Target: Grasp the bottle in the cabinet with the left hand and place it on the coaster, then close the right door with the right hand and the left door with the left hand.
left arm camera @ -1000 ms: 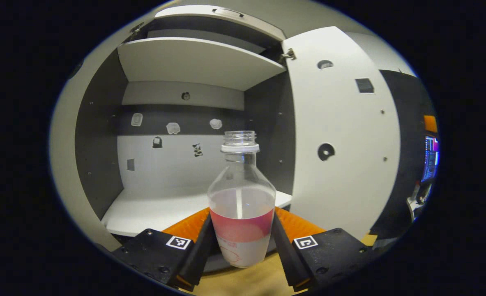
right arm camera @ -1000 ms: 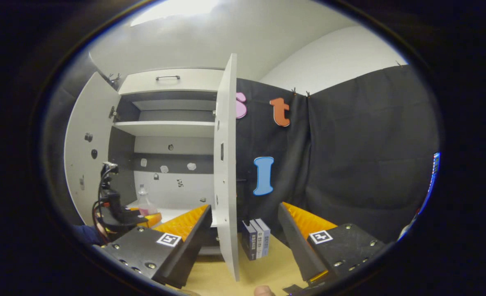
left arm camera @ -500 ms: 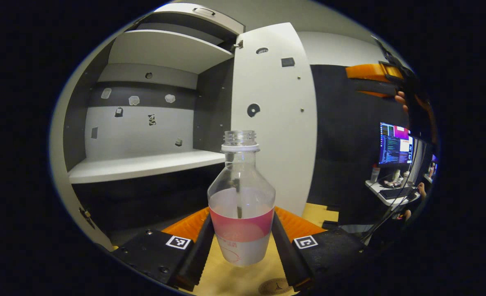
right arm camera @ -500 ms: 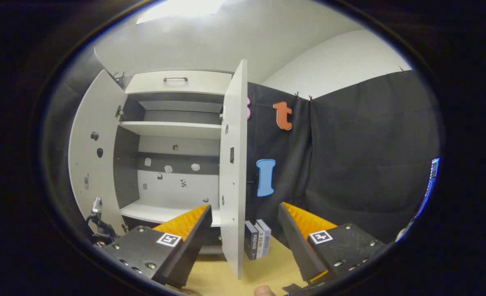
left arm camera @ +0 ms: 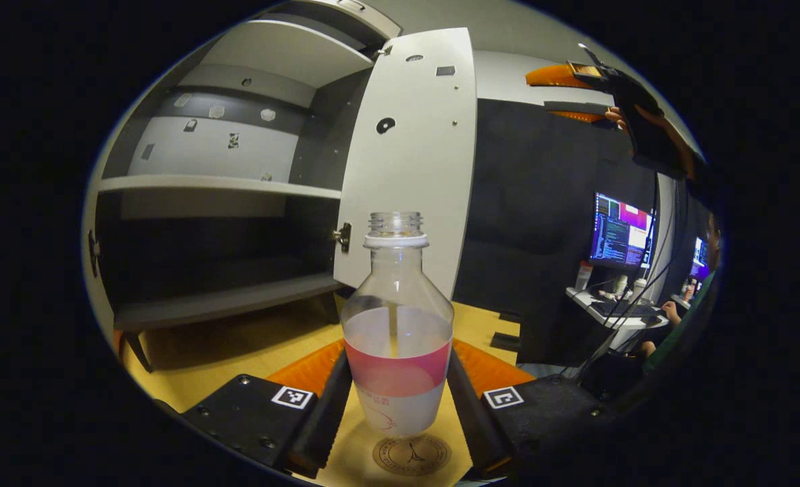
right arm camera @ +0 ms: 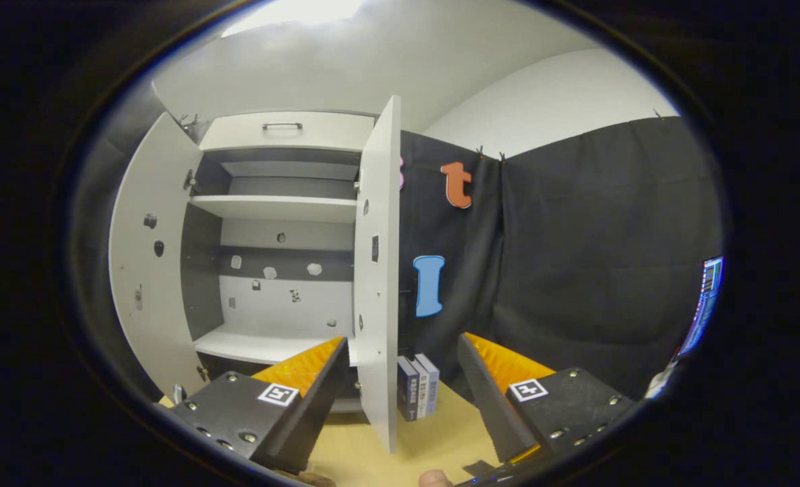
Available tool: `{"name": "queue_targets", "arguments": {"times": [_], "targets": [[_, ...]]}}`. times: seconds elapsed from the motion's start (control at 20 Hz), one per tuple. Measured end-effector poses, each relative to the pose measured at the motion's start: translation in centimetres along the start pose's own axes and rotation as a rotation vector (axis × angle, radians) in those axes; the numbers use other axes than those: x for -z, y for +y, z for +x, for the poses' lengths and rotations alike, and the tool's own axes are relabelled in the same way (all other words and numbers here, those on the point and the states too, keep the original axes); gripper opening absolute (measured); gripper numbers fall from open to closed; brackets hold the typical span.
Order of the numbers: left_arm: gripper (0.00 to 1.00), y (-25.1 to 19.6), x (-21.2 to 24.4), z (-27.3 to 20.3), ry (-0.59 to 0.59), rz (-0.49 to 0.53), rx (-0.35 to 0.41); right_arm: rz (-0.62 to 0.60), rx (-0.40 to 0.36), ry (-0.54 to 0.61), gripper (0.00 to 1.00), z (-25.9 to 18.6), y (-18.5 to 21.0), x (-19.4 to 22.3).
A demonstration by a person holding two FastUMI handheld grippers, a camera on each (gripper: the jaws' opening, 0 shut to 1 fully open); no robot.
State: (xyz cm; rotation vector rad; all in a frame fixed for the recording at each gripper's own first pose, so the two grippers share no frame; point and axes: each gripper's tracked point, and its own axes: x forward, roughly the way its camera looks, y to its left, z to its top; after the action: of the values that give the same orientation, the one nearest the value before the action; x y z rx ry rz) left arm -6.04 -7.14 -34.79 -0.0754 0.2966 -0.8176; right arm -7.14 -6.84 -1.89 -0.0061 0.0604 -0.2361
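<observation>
2 fingers of your left gripper [left arm camera: 397, 399] press on the bottle [left arm camera: 397, 338] from either side at its pink label band, so it is clamped upright between them. The bottle has no cap and holds pale liquid up to about its shoulder. Its base hangs just above the round coaster [left arm camera: 411, 454] on the wooden table [left arm camera: 237, 352]; you cannot tell from the left gripper view whether they touch. Beyond the bottle, the cabinet [left arm camera: 224, 182] stands with its right door [left arm camera: 413, 155] swung out toward you, just behind the bottle's neck. Far right, a monitor [left arm camera: 619, 230] glows on a desk.

Your right gripper [right arm camera: 403, 399] holds nothing: its fingers stand wide apart, with the near edge of the right door between them but touching neither. In the right gripper view the left door [right arm camera: 146, 270] is also swung wide, and the shelves inside are bare. 3 books [right arm camera: 416, 385] stand upright on the table just right of the right door. In the left gripper view, the right gripper shows high at far right, with a hand [left arm camera: 650, 128] around it.
</observation>
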Motion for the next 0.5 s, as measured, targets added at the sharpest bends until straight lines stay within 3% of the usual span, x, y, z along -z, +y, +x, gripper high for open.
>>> {"name": "queue_targets", "arguments": {"times": [0.25,0.5], "targets": [[0.77,0.3,5.7,-0.3,0.140,0.006,0.022,-0.021,0.011,0.008,0.97,-0.4,0.2,0.1],[0.77,-0.8,7.3,-0.5,0.158,0.000,0.050,-0.027,0.006,0.028,0.98,-0.2,0.5,0.7]]}}
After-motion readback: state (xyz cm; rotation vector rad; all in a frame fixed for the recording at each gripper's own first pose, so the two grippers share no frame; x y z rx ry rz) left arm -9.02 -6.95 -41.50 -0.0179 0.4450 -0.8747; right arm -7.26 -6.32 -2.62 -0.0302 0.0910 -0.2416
